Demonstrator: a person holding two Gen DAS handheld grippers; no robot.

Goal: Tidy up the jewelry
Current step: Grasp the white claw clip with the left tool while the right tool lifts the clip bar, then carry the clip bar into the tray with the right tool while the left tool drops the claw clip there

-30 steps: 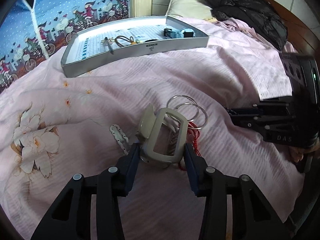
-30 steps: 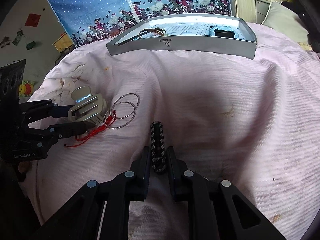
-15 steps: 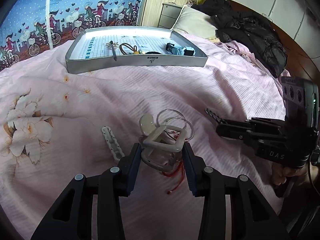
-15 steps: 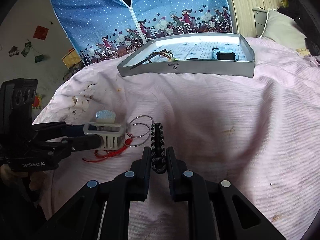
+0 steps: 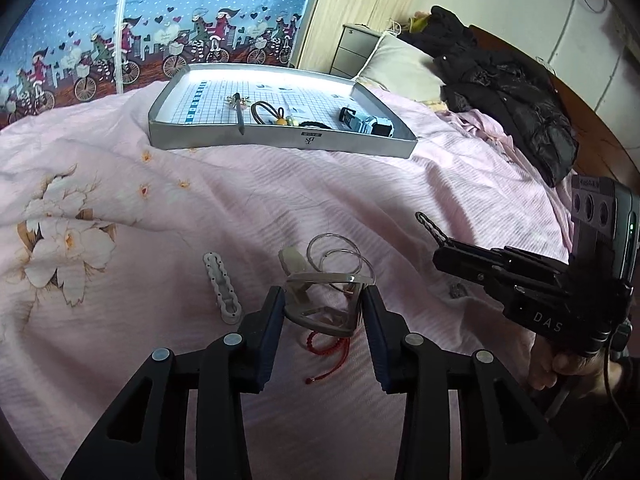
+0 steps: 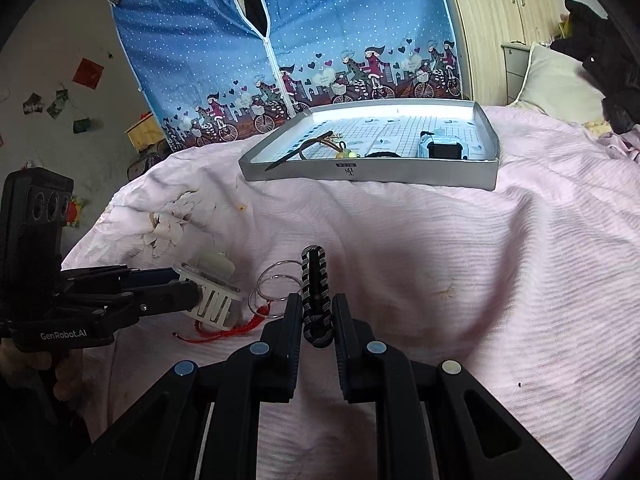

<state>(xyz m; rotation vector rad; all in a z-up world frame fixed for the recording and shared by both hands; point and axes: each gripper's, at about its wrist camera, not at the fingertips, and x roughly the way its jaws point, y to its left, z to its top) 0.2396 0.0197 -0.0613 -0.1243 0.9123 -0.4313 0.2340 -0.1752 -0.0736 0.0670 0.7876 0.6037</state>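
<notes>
The beige hair claw (image 5: 320,304) is sitting between the left tongs (image 5: 322,312), pinched across its open frame just above the pink bedspread (image 5: 280,184). It looks like light, stiff plastic with thin bars and comb teeth; squeezing hard across the hollow frame is likely risking a crack or a sideways pop-out, so the solid hinged spine seems the safer place to hold. The right tongs (image 6: 316,320) are closing narrowly on the lower end of a black-and-grey braided bracelet (image 6: 314,288), which is standing up from them, so it is probably semi-stiff yet light; its woven surface should be giving good friction.

Just beside the claw, two thin metal rings (image 5: 340,258) and a red cord (image 5: 328,346) are lying on the bedspread, the cord limp and liable to snag. A white chain-link piece (image 5: 222,288) is lying to the left. Well beyond, the silver tray (image 5: 280,140) is resting on the bed, already carrying a few small pieces.
</notes>
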